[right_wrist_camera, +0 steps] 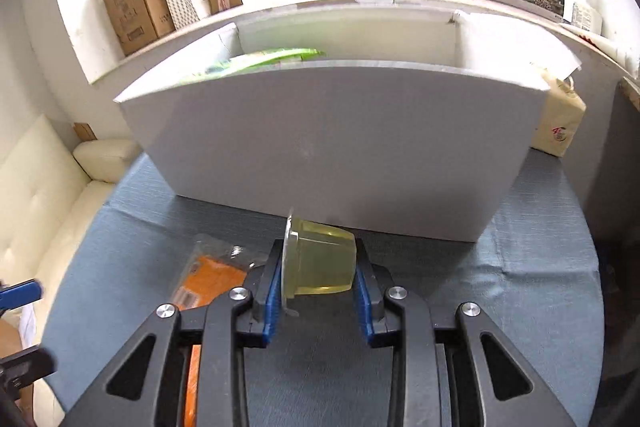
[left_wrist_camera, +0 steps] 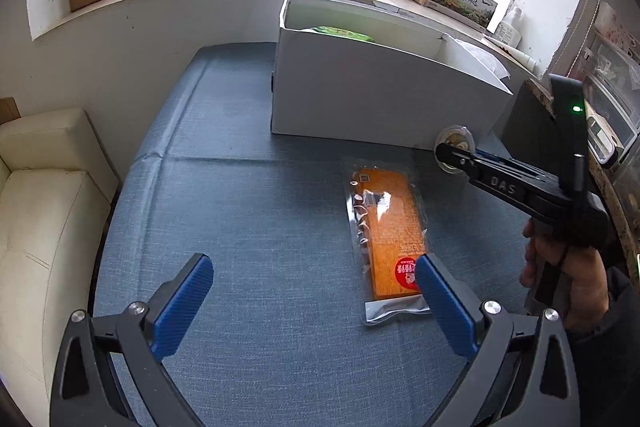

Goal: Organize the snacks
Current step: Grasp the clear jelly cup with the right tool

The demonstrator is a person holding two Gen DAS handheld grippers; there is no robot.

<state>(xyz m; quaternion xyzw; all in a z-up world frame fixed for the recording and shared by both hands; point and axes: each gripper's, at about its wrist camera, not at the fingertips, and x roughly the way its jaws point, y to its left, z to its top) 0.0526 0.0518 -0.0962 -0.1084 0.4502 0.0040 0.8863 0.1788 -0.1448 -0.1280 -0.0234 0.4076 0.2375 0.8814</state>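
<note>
Hiding the orange packet [right_wrist_camera: 208, 279] partly, right tongs [right_wrist_camera: 316, 283] grip jelly cup [right_wrist_camera: 320, 267].

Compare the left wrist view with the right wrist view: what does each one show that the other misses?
Only the left wrist view shows the whole orange snack packet flat on the blue cloth, the open left gripper above it, and the hand holding the right tool. Only the right wrist view shows the right gripper shut on the jelly cup, lying sideways between its pads, and a beige bag beside the box. Both show the white box with a green packet inside.
</note>
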